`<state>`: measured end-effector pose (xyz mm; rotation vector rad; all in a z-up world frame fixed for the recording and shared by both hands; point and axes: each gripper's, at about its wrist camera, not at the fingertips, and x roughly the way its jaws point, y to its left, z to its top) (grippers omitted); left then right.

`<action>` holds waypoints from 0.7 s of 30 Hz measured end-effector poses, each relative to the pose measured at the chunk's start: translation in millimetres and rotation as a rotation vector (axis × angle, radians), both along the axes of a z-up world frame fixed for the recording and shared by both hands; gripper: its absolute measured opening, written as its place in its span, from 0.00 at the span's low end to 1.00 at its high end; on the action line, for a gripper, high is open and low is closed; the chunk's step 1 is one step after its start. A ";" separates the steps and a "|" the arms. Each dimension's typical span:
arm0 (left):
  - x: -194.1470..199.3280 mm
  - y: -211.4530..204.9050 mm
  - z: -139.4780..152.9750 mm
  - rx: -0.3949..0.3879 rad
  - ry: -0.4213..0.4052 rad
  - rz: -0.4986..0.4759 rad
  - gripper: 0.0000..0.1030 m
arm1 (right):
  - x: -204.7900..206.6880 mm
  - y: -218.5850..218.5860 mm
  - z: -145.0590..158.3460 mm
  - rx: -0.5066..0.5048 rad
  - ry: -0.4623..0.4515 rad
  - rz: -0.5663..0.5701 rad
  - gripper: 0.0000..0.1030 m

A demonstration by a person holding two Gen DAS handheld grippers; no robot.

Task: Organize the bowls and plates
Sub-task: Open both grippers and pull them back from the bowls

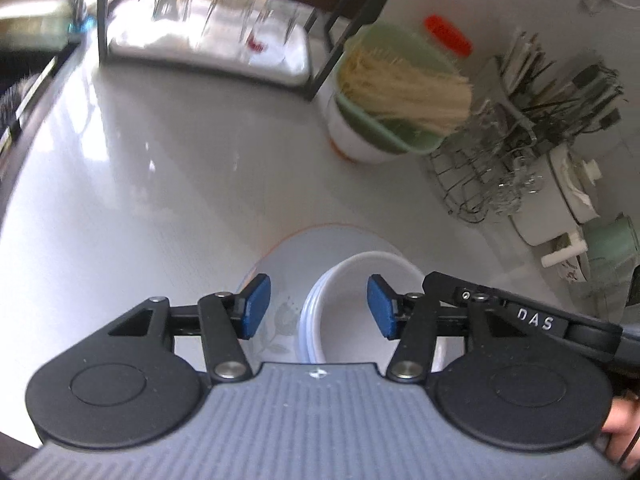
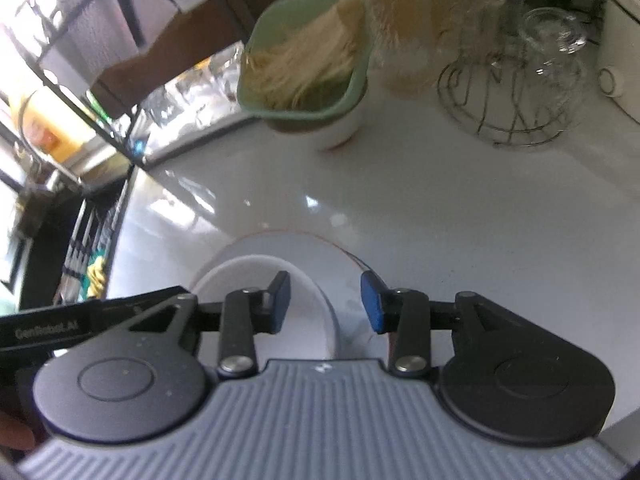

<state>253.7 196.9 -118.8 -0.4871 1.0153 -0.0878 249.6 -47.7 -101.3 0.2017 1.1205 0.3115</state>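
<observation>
Nesting near the front edge of the white counter (image 1: 160, 184), a stack of white bowls (image 1: 352, 304) sits on an orange-rimmed plate (image 1: 288, 264), with the left gripper (image 1: 318, 307) and right gripper (image 2: 325, 303) poised above, jaws apart and empty. Farther back, a green bowl (image 1: 400, 92) of dry noodles rests in another white bowl (image 1: 352, 140), apparently yet to be sorted.

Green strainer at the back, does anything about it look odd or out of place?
Yes. The green strainer sits tilted in a white bowl rather than level, with pale noodle-like strands hanging over its rim. Nothing looks spilled on the counter around it.
</observation>
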 end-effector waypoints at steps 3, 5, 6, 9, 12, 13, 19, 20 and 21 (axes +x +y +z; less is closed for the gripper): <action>-8.4 3.3 23.4 0.033 -0.046 -0.026 0.58 | -8.2 -1.1 16.2 0.024 -0.038 -0.006 0.41; -15.2 5.1 40.3 0.053 -0.080 -0.030 0.58 | -12.5 -1.2 28.0 0.034 -0.065 -0.004 0.41; -19.2 5.4 48.7 0.059 -0.095 -0.031 0.58 | -15.6 -1.1 35.0 0.045 -0.082 0.001 0.41; -36.2 5.3 78.8 0.064 -0.161 -0.012 0.58 | -25.8 -1.9 59.8 0.061 -0.146 0.022 0.41; -53.4 -3.6 105.2 0.094 -0.210 0.002 0.58 | -40.1 -8.0 87.5 0.076 -0.216 0.044 0.41; -59.9 -6.5 113.2 0.093 -0.225 0.010 0.58 | -45.9 -10.9 97.1 0.079 -0.245 0.054 0.41; -107.5 -38.1 151.1 0.148 -0.300 0.019 0.58 | -86.5 -36.5 143.3 0.109 -0.368 0.084 0.41; -117.1 -46.0 156.2 0.163 -0.312 0.023 0.60 | -93.5 -40.4 149.8 0.108 -0.389 0.089 0.41; -125.6 -51.7 160.1 0.169 -0.320 0.025 0.62 | -101.0 -43.9 155.7 0.104 -0.408 0.092 0.41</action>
